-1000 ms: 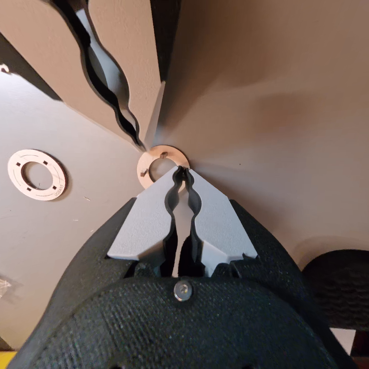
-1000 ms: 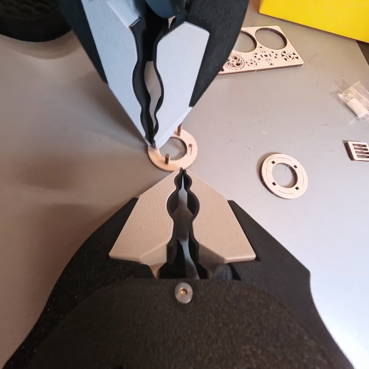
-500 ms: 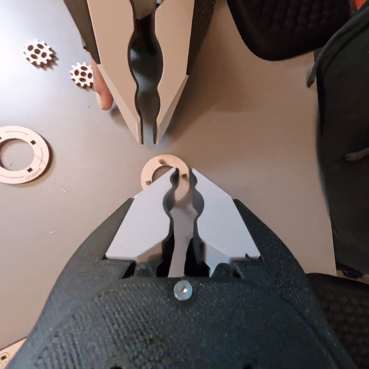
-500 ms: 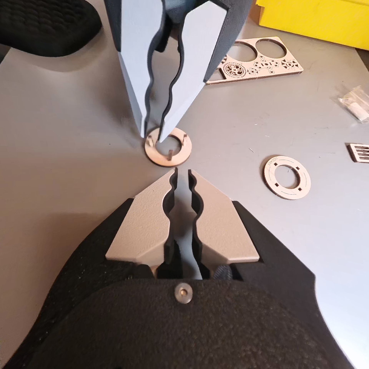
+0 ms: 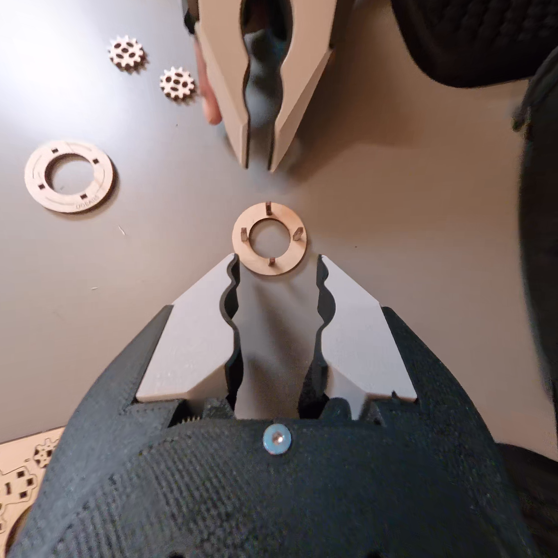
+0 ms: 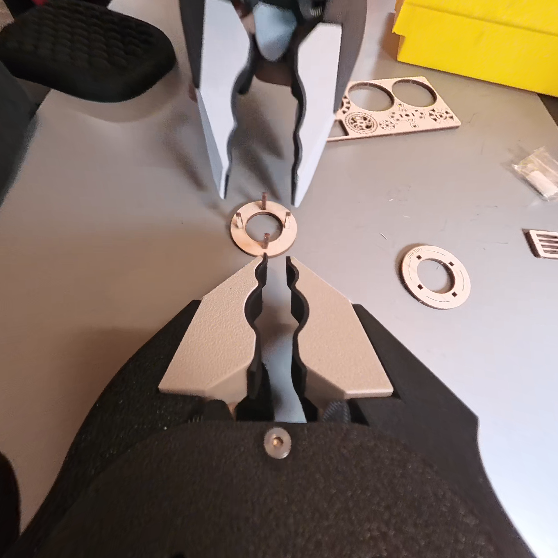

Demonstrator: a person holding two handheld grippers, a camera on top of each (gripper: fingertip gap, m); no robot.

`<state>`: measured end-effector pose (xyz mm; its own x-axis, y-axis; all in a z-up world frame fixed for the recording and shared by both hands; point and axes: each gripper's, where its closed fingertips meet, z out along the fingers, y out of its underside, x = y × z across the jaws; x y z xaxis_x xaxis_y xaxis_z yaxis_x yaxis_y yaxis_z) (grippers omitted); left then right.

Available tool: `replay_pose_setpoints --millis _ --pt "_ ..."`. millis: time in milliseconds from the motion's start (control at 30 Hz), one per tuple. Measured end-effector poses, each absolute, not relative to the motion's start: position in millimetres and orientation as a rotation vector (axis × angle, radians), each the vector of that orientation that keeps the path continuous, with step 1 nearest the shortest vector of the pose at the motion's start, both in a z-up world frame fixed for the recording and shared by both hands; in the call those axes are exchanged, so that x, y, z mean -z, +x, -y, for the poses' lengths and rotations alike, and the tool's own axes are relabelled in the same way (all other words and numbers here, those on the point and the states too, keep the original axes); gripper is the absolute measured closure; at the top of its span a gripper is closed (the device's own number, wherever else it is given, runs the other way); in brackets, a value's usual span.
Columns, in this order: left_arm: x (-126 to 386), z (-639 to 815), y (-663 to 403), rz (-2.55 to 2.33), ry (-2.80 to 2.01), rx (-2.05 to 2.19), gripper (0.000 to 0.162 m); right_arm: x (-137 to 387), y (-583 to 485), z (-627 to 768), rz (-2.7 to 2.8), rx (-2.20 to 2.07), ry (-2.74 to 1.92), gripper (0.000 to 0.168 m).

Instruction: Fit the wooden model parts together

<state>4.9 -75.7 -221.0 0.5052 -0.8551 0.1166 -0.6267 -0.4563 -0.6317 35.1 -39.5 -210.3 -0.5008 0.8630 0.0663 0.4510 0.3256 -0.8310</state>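
Supporting surface: grey table (image 6: pixel 90 241), carrying all the loose wooden parts.
Yellow box (image 6: pixel 483 39): at the far right corner of the table in the right wrist view.
Left tongs (image 5: pixel 277 259): spread wide, empty, tips just short of the pegged ring on either side of its near edge; seen from the opposite side at (image 6: pixel 259 202).
Right tongs (image 6: pixel 276 260): parted by a narrow gap, empty, tips just beside the pegged ring's rim; facing the left tongs across the ring, seen at (image 5: pixel 258 166).
Flat wooden sheet with round cut-outs and gear shapes (image 6: pixel 407 108): lying behind the left tongs, near the yellow box.
Engraved flat wooden ring with four square slots (image 6: pixel 435 277): lying flat, well apart from the pegged ring; also at (image 5: pixel 70 176).
Plain wooden ring with four upright pegs (image 5: pixel 269 239): flat on the table between the two tongs, held by neither; also at (image 6: pixel 264 229).
Two small wooden gears (image 5: pixel 128 56) and (image 5: pixel 177 82): side by side, beyond the slotted ring.
Small slatted wooden piece (image 6: pixel 543 247): at the right edge.
Clear plastic bag (image 6: pixel 537 175): near the slatted piece.
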Motion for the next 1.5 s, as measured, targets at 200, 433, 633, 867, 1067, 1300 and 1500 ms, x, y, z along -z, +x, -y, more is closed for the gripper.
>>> replay_pose_setpoints --millis 200,433,633,867,1067,1300,1500 --pt "233 66 9 -1.154 -2.196 0.537 0.114 201 42 59 2.164 -1.044 -1.097 0.159" --pt "233 66 11 -1.088 -2.164 0.489 0.114 220 33 81 2.338 -0.854 -1.119 0.151" --pt "231 69 9 -1.054 -2.134 0.426 0.114 218 22 81 2.427 -0.706 -1.156 0.155" --pt "231 69 8 -1.045 -2.107 0.435 0.114 218 18 83 2.522 -0.529 -1.185 0.166" --pt "232 69 8 -1.048 -2.101 0.431 0.114 222 19 82 2.587 -0.387 -1.189 0.167" --pt "231 69 8 -1.055 -2.085 0.428 0.114 222 17 83 2.635 -0.329 -1.18 0.166" --pt "232 69 8 -1.057 -2.086 0.43 0.114 222 18 83 2.658 -0.321 -1.177 0.168"
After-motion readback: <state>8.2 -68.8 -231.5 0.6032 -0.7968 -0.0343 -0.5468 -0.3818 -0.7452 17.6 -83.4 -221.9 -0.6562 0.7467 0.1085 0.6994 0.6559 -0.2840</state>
